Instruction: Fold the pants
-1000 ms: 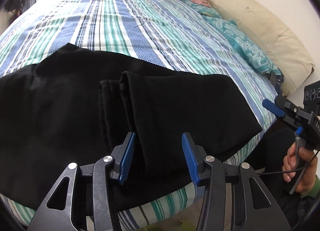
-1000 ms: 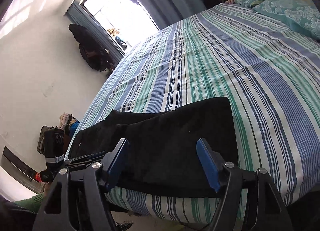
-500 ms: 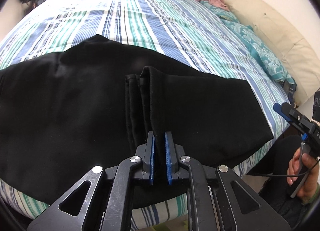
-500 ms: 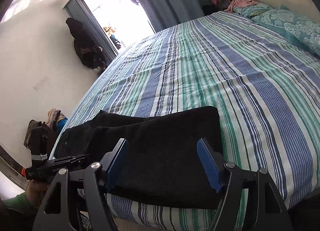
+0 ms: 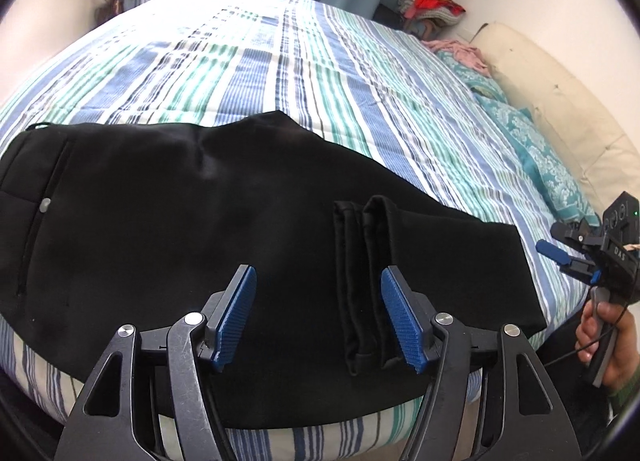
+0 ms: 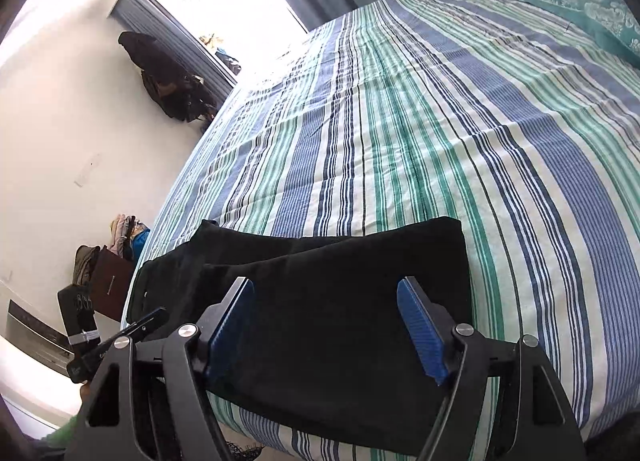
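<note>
Left wrist view: black pants (image 5: 200,221) spread flat along near edge of striped bedspread (image 5: 320,73), hems folded back at right; left end cut off by frame edge, fabric too dark to read seams. Left gripper (image 5: 318,311) opening, ribbed blue pads clear of cloth. Right gripper (image 5: 568,257) at far right, held in a hand (image 5: 612,341), partly cropped.

Right wrist view: matte pants (image 6: 320,281) near bed edge, lower part hidden behind right gripper (image 6: 326,325), jaws opening, nothing pinched.

Left wrist view: close, angled down over pants (image 5: 240,221) at the near edge of the bed (image 5: 320,73), facing the window. Right wrist view: same near edge, looking from the pants' other end. Shared: pants (image 6: 340,301), bed (image 6: 440,121).
</note>
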A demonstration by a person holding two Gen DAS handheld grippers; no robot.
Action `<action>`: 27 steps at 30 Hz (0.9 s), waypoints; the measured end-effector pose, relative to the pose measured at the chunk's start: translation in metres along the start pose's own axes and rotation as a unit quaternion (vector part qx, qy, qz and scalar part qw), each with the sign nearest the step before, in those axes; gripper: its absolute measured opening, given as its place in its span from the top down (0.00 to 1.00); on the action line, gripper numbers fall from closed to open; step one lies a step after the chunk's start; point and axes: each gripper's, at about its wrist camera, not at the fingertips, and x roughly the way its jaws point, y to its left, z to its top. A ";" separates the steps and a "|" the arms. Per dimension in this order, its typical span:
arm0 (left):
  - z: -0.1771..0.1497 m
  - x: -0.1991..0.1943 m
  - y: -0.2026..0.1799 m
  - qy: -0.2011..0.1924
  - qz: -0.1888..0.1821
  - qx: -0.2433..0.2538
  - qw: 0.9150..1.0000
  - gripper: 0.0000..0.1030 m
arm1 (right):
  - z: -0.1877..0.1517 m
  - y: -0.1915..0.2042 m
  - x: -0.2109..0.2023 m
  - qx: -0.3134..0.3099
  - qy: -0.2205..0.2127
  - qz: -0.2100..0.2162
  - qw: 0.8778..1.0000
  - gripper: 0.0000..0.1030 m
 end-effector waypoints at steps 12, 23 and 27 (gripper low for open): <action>0.003 0.003 0.028 0.005 0.034 -0.037 0.999 0.28 | -0.012 0.011 -0.008 0.026 0.002 0.026 0.999 0.28; -0.001 0.012 0.025 0.015 0.044 -0.030 0.998 0.28 | -0.062 0.036 -0.017 -0.066 -0.027 -0.045 0.996 0.27; -0.001 0.011 0.034 0.014 0.049 -0.048 0.998 0.28 | -0.060 0.031 -0.007 -0.060 -0.018 -0.056 0.996 0.27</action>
